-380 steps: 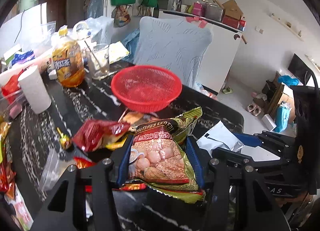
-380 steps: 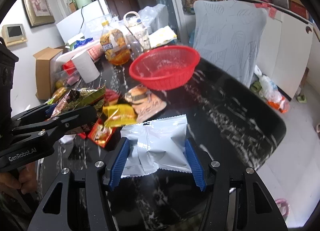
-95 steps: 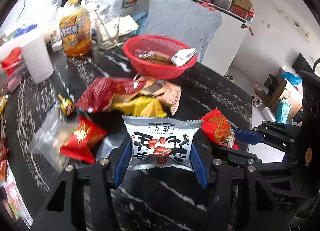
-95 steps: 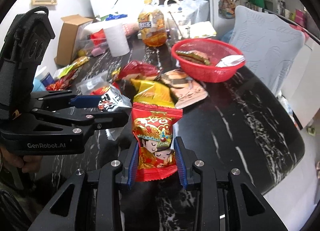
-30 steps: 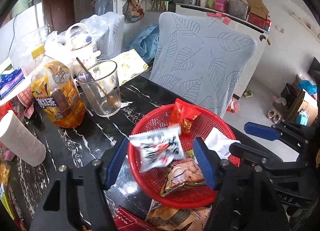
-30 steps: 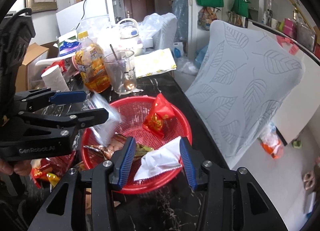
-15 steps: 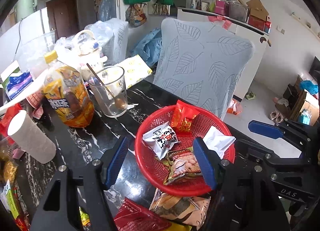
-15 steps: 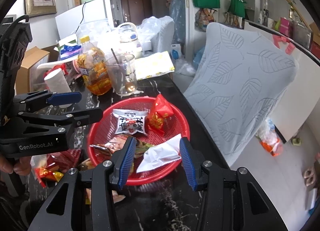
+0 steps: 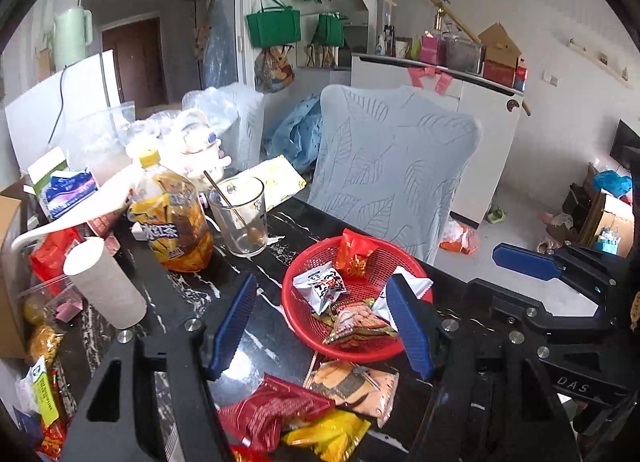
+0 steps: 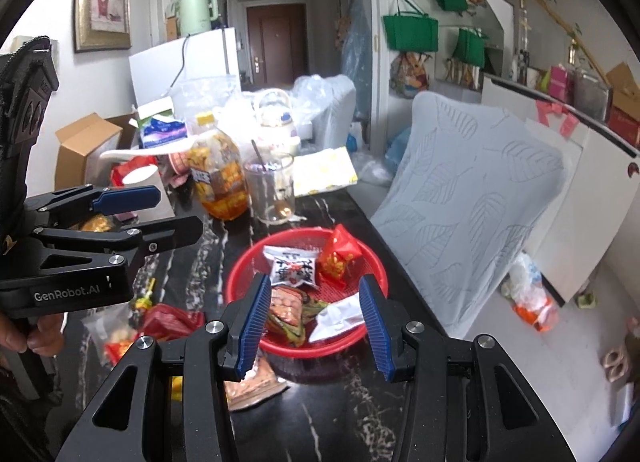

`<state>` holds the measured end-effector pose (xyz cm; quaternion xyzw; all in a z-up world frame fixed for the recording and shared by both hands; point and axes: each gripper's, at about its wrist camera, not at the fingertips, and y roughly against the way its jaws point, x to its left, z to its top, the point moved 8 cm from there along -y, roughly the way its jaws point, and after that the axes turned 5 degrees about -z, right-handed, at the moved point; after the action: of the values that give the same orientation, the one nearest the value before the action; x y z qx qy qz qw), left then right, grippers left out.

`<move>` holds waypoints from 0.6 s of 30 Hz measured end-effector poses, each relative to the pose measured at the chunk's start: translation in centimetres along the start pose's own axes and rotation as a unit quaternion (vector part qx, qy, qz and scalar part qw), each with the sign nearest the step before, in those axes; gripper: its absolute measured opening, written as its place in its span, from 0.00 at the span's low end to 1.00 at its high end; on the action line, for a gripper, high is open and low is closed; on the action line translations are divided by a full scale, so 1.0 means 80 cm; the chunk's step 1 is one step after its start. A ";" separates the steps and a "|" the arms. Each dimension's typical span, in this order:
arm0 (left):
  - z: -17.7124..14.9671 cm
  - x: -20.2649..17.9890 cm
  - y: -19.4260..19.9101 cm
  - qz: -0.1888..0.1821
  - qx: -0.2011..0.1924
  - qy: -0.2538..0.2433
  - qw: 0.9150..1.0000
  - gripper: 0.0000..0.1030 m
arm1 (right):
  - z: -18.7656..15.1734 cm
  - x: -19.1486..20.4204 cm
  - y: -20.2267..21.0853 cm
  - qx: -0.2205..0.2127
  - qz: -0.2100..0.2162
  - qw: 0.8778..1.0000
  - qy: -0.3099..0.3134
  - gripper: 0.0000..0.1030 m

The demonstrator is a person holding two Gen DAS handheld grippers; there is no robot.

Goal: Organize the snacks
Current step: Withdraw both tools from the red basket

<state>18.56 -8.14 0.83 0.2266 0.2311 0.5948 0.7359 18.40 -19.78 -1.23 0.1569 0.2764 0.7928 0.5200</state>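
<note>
Left wrist view: red basket [image 9: 298,326] holds approx. four snack packs, both claws, left [image 9: 320,326] & right [image 10: 314,320], open and empty; several packs [image 9: 280,414] remain on surface's near edge.

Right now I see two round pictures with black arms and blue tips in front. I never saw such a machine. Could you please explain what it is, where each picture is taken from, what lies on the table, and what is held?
There is no robot here. A person holds a pair of hand tongs in each hand, with a wide-angle camera on each looking along its blue pads. One picture comes from the left tongs, the other from the right tongs; each also shows the other tool at its side.

On the black marble table stands a red basket holding four snack packets. More snack packets lie loose in front of it. Behind are a tea bottle, a glass with a spoon and a paper cup.

Both tongs are open and hold nothing.
</note>
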 end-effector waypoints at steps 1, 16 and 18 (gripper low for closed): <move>-0.001 -0.002 0.010 0.001 -0.006 -0.002 1.000 0.64 | 0.000 0.003 0.009 -0.005 -0.002 1.000 0.002 0.44; -0.042 -0.017 0.109 0.009 -0.036 -0.004 0.999 0.64 | -0.019 0.048 0.103 -0.052 0.003 0.999 0.016 0.47; -0.052 -0.017 0.117 0.011 -0.032 -0.002 0.999 0.64 | -0.026 0.056 0.111 -0.055 0.008 0.998 0.018 0.49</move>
<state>8.52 -7.45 3.32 0.2062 0.2080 0.6093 0.7369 8.89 -18.97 2.30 0.1156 0.2409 0.8134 0.5166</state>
